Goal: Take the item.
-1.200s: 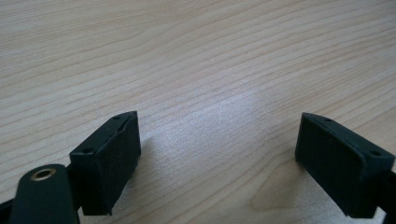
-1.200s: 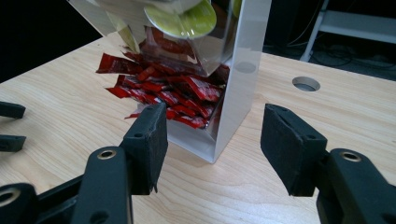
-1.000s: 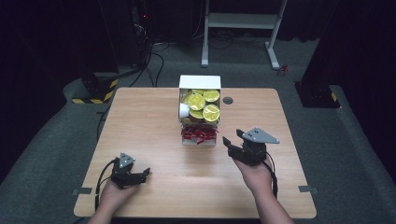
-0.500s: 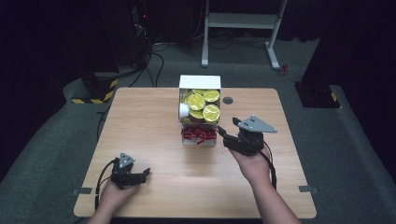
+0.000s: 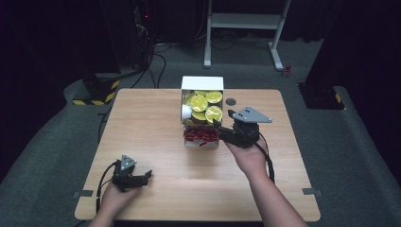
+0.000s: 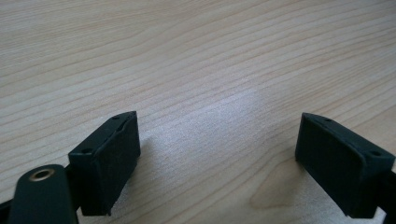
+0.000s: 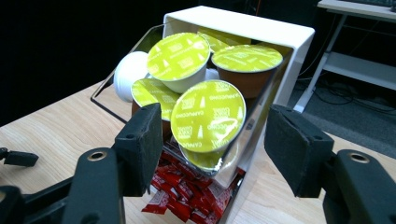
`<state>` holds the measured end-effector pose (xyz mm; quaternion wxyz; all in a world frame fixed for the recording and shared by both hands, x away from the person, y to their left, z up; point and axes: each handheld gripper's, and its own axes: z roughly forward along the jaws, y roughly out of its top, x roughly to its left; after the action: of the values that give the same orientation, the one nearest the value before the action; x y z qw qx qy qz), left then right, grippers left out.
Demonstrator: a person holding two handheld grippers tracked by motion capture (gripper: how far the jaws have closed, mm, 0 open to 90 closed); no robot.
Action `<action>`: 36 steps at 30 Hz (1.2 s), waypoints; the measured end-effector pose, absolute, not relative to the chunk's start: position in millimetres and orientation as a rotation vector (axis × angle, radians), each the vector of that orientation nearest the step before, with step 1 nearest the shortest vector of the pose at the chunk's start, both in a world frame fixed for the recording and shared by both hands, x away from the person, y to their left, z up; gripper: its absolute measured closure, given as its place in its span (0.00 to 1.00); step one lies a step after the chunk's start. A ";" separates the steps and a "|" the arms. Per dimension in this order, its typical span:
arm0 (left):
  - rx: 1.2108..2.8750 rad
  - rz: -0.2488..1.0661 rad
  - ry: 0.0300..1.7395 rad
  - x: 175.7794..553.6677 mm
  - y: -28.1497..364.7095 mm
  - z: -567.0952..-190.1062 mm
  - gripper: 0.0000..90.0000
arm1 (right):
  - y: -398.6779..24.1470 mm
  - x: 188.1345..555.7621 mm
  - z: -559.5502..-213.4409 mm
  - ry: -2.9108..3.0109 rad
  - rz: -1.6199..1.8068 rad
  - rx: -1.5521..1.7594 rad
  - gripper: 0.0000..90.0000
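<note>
Capsules (image 7: 208,116) (five lime-lidded) before open right claw (image 7: 212,149).

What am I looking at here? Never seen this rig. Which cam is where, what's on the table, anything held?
There is no robot: a person holds a two-jaw gripper in each hand. The high view looks down on a wooden table. The other two cameras ride on the grippers and look along their jaws.

The left gripper sits near the table's front edge, jaws open over bare wood, holding nothing. The right gripper is up at a white dispenser box full of yellow-lidded coffee capsules, with red packets in its lower tray. Its open jaws flank the front capsule marked "cappuccino", not yet closed on it.
</note>
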<state>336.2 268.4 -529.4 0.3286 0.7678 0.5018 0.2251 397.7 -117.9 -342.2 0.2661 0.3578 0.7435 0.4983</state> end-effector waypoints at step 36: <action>2.007 0.589 1.308 334.7 268.4 -529.5 0.17 | -75.6 427.6 -316.1 2.064 1.347 0.909 0.35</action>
<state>334.7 268.4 -529.5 0.3309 0.7677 0.5003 0.2254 427.6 -75.6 -316.1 0.2544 0.3345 0.7598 0.4960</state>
